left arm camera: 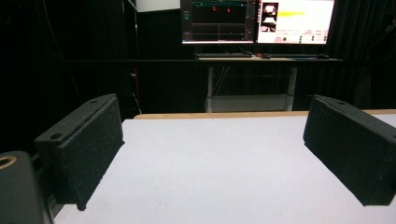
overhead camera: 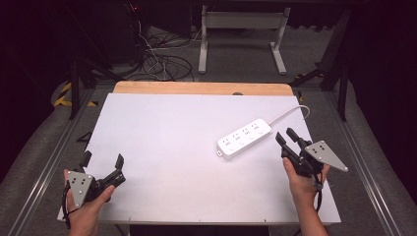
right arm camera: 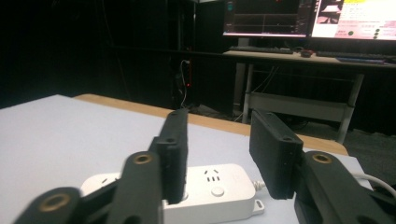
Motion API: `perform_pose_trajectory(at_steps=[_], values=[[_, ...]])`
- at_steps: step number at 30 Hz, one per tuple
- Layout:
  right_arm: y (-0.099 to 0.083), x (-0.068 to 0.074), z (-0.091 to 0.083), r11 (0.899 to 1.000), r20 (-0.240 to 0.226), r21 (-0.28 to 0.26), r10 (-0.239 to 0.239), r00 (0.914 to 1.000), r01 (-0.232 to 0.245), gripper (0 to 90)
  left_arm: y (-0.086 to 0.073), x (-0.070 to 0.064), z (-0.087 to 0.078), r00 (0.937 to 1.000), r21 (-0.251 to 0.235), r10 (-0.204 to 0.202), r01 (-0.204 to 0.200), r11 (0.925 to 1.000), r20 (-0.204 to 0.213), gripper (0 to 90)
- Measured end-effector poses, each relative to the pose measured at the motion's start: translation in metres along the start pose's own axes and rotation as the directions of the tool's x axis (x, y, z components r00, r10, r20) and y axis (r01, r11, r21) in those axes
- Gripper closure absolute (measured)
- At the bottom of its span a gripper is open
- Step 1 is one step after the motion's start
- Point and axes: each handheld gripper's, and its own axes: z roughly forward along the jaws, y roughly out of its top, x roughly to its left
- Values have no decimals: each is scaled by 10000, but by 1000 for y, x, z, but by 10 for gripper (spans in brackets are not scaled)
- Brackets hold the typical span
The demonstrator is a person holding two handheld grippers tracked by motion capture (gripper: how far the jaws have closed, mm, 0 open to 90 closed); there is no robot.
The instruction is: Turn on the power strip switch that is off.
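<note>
White plastic power strip [overhead camera: 244,138] with a white cord lies aslant on the white table top [overhead camera: 172,162], right of centre, just ahead of the right gripper [overhead camera: 286,136], whose black jaws stand parted and empty. To take it cleanly, I judge the jaws should straddle its narrow width squarely before closing. The left gripper [overhead camera: 104,160] rests wide open near the table's left corner, well apart.

- High view: above the near edge, looking forward and down across the whole white counter [overhead camera: 172,147].
- Left gripper view: low over the counter, facing far monitors [left arm camera: 257,21].
- Right gripper view: low, close to the power strip [right arm camera: 219,186]; shares those monitors.
</note>
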Motion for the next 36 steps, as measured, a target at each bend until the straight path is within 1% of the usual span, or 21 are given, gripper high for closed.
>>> perform_pose_trajectory(at_steps=[1, 2, 4, 6, 8, 10, 11, 12, 14, 16, 17, 21, 23, 25, 26, 30, 33, 35, 36], values=[[0, 0, 1, 9999, 133, -102, 64, 9999, -62, 507, 0, 0, 0, 10000, 17, 55, -55, 10000, 20, 54], [-1, 0, 2, 9999, 144, -115, 82, 9999, -80, 501, 0, 0, 0, 10000, 36, 74, -74, 10000, 30, 54], [-3, 1, 3, 9999, 234, -138, -15, 9997, 18, 445, 0, 0, 0, 10000, 23, 57, -58, 10000, 33, 54], [-4, 1, 5, 9997, 387, -247, -63, 9992, 73, 346, 0, 0, 0, 10000, 23, 11, -11, 10000, 24, 54], [-5, 1, 9, 9994, 566, -348, -70, 9984, 90, 215, 0, 1, -1, 10000, 21, 87, -87, 10000, -8, 54], [-8, 0, 12, 9998, 853, -197, 2, 9964, 15, 81, 0, 1, -1, 10000, 29, 65, -65, 10000, -20, 54], [-10, 0, 13, 10000, 1033, -67, 75, 9946, -68, 51, 0, 1, -1, 10000, 31, 42, -42, 10000, -20, 54], [-11, -1, 14, 9998, 1137, -103, 181, 9934, -171, 45, 0, 1, -1, 10000, 30, 22, -22, 10000, -17, 54], [-12, -3, 13, 9983, 1131, -392, 476, 9925, -434, 36, 0, 1, 0, 10000, 15, 45, -45, 10000, -18, 54], [-12, -5, 12, 9958, 1247, -453, 841, 9886, -790, 31, 0, 0, 0, 10000, 38, 27, -27, 10000, 33, 54], [-12, -5, 11, 9950, 1274, -447, 938, 9874, -888, 32, 0, 0, 0, 10000, 44, 37, -37, 10000, 43, 54], [-10, -6, 9, 9944, 1343, -490, 991, 9860, -932, 35, 0, -1, 1, 9999, 43, 15, -16, 10000, 107, 54], [-10, -6, 10, 9948, 1433, -416, 977, 9848, -927, 37, 0, -1, 1, 10000, 23, 18, -18, 10000, 80, 54], [-10, -4, 11, 9963, 1537, -278, 843, 9845, -810, 44, 0, -1, 1, 10000, 37, 15, -15, 10000, 65, 54], [-10, -3, 11, 9969, 1569, -293, 763, 9847, -726, 47, 0, 0, 1, 10000, 34, 17, -18, 10000, 61, 54], [-9, 0, 12, 9986, 1374, -319, 454, 9895, -414, 41, 0, 0, 0, 10000, 41, 41, -41, 10000, 45, 54], [-10, 1, 13, 9989, 1454, -263, 426, 9885, -392, 49, 0, 0, 0, 10000, 55, 48, -48, 10000, 57, 53], [-10, 0, 14, 9991, 1399, -188, 392, 9894, -369, 49, 0, 0, 0, 10000, 51, 55, -55, 10000, 54, 54], [-11, 0, 14, 9992, 1414, -165, 387, 9892, -367, 50, 0, 0, -1, 10000, 48, -9, 9, 10000, 49, 54]])
